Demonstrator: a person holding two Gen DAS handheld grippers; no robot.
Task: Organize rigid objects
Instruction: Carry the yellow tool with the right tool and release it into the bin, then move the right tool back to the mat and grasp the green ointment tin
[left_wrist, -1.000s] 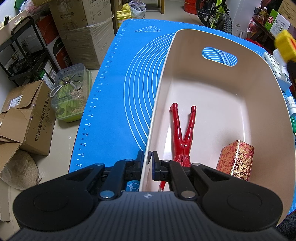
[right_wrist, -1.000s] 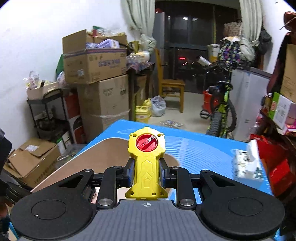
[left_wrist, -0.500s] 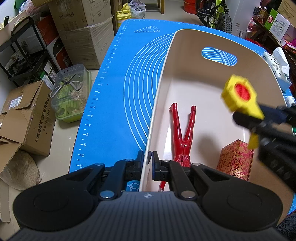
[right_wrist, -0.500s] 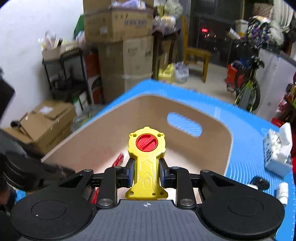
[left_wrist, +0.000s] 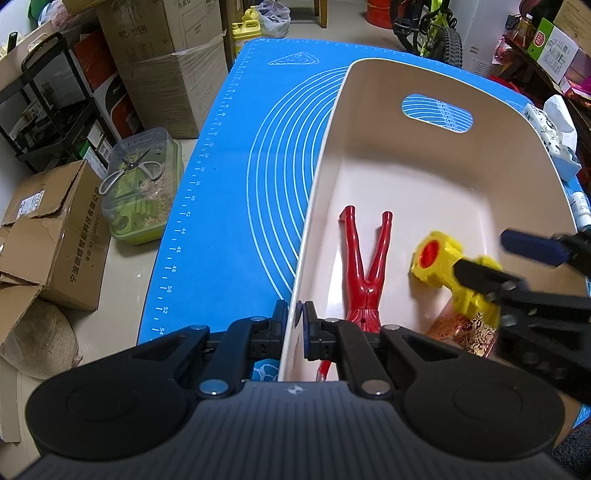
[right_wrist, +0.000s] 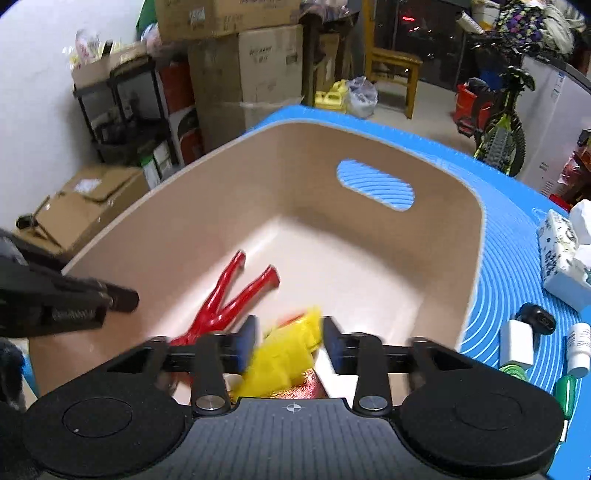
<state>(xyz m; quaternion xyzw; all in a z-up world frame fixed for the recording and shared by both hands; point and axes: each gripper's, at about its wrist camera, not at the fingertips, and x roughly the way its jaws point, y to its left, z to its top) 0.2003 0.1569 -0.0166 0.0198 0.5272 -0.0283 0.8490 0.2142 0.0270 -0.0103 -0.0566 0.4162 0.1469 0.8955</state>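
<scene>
The near left wall of the cream bin (left_wrist: 436, 155) is pinched between the closed fingers of the left claw (left_wrist: 294, 320), one finger outside the wall and one inside. Just ahead of that claw, on the bin floor, a red figure (left_wrist: 365, 266) is laid flat with its two legs pointing away. To the right of it, the yellow toy (left_wrist: 443, 258) with a red disc is seen low inside the bin, over a patterned red-and-gold box (left_wrist: 465, 332).

The fingers of the right claw (right_wrist: 289, 345) are spread apart, with a gap visible on each side of the toy (right_wrist: 284, 354). The toy is blurred there, so whether it is touched by either pad cannot be told for certain; it appears to be loose between them. Ahead of this claw, the handle slot in the far bin wall (right_wrist: 375, 184) is seen. To its right, on the blue mat (right_wrist: 517, 236), a tissue pack (right_wrist: 561, 254) and small bottles (right_wrist: 578, 349) are set outside the bin.
</scene>
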